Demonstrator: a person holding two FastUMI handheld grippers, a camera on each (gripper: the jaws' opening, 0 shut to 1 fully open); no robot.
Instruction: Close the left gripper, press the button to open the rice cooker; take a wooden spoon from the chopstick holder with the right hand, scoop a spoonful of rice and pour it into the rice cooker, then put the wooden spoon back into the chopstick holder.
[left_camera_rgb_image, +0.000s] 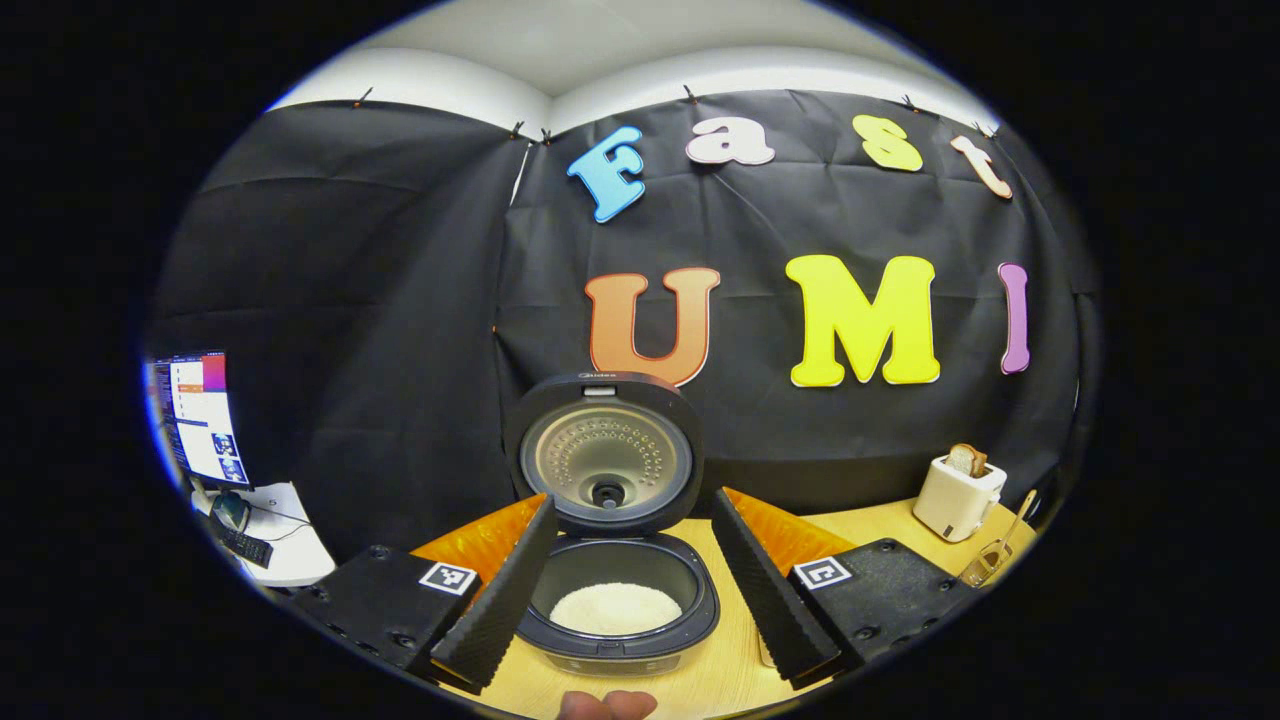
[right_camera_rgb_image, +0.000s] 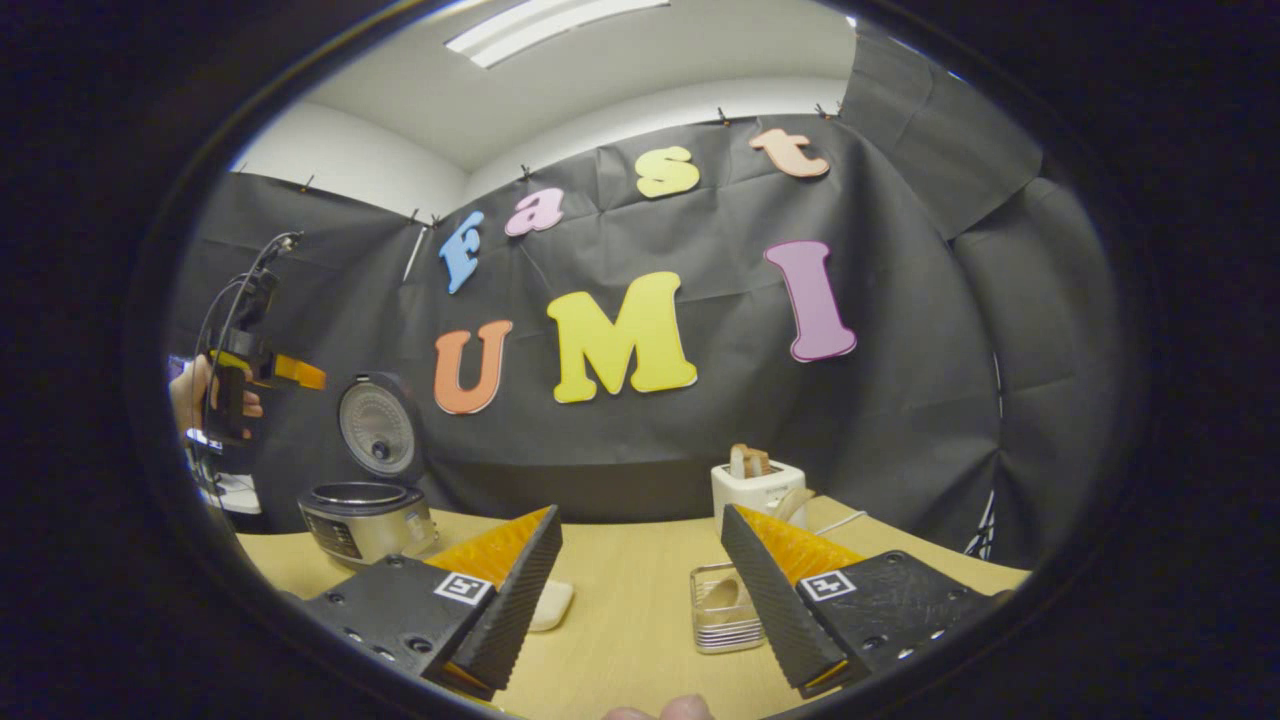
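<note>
Left tool (left_camera_rgb_image: 630, 590) and right tool (right_camera_rgb_image: 640, 600) both gape wide, holding nothing.

one open dark grey rice cooker (left_camera_rgb_image: 617, 590), one white toaster (left_camera_rgb_image: 958, 497), one clear ribbed plastic chopstick holder (right_camera_rgb_image: 723, 607), one monitor (left_camera_rgb_image: 200, 416), one keyboard (left_camera_rgb_image: 243, 545).

In the left gripper view, the left tool's (left_camera_rgb_image: 628, 590) fingers are covering both sides of the rice cooker's (left_camera_rgb_image: 620, 610) pot, and the chopstick holder (left_camera_rgb_image: 985, 565) is sitting half cut off at the rim. In the right gripper view, a finger is hiding part of the holder (right_camera_rgb_image: 722, 605) (its contents are blurring together).
</note>
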